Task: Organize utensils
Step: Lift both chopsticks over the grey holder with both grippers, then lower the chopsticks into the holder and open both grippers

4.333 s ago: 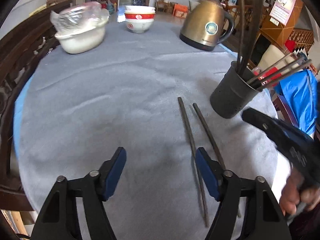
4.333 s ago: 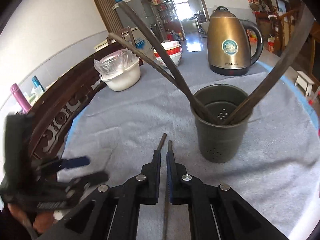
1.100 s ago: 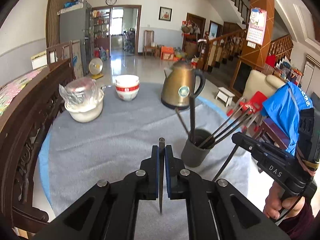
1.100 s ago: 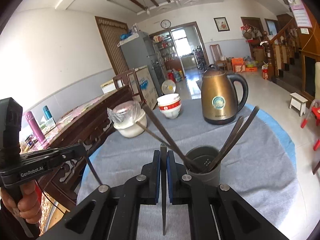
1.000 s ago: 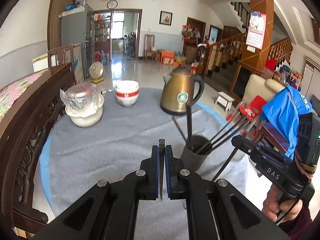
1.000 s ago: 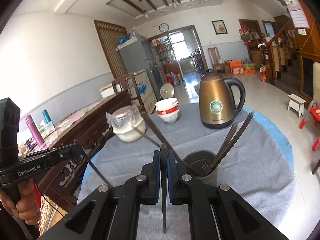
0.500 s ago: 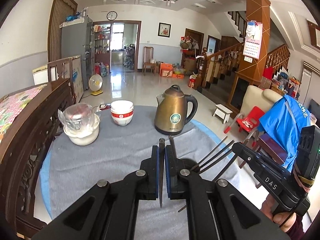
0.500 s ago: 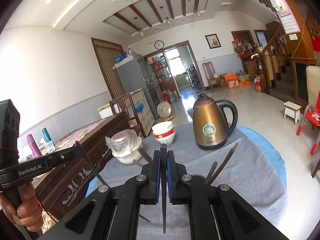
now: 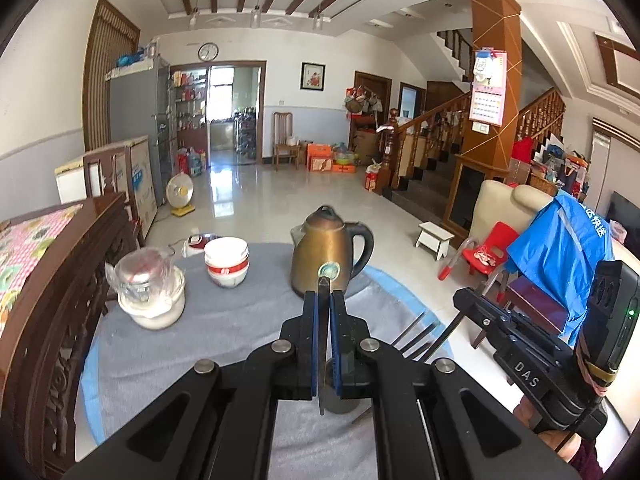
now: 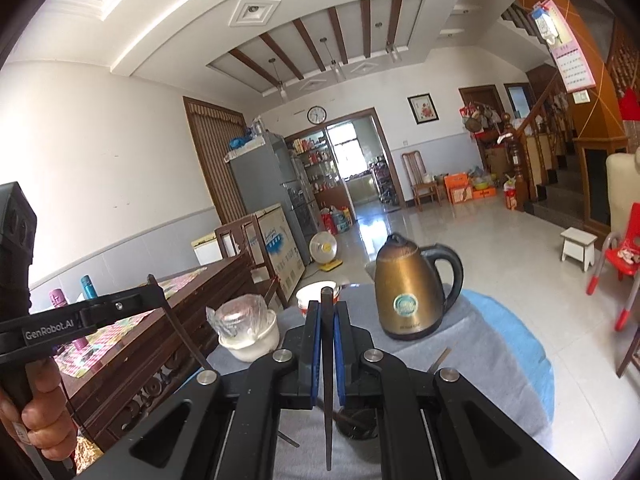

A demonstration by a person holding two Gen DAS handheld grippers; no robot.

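1. Left gripper [image 9: 323,308], lower centre of the left wrist view: jaws closed on a dark chopstick [image 9: 322,344], held upright between the blue pads [image 9: 314,340], tip showing above them, lower end hanging below.
2. Right gripper [image 10: 327,320], lower centre of the right wrist view: jaws clamped on a second chopstick [image 10: 328,380], likewise upright, running down to the bottom of the frame.
3. Dark holder [image 10: 358,422] just below and right of the right jaws, largely hidden behind the gripper; in the left wrist view only a sliver under the jaws.
4. More chopsticks [image 9: 416,330] fanning out right of centre in the left wrist view.
5. Counter [image 9: 240,320] draped in grey cloth, across the middle of both views.
6. Kettle [image 9: 330,258], brass-coloured, centre of the left wrist view, directly behind the left chopstick tip.
7. Red-banded bowls [image 9: 227,261] left of the kettle; wrapped white bowl [image 9: 150,300] further left, near the counter edge.
8. Dark carved wooden furniture [image 9: 52,300] along the left edge.
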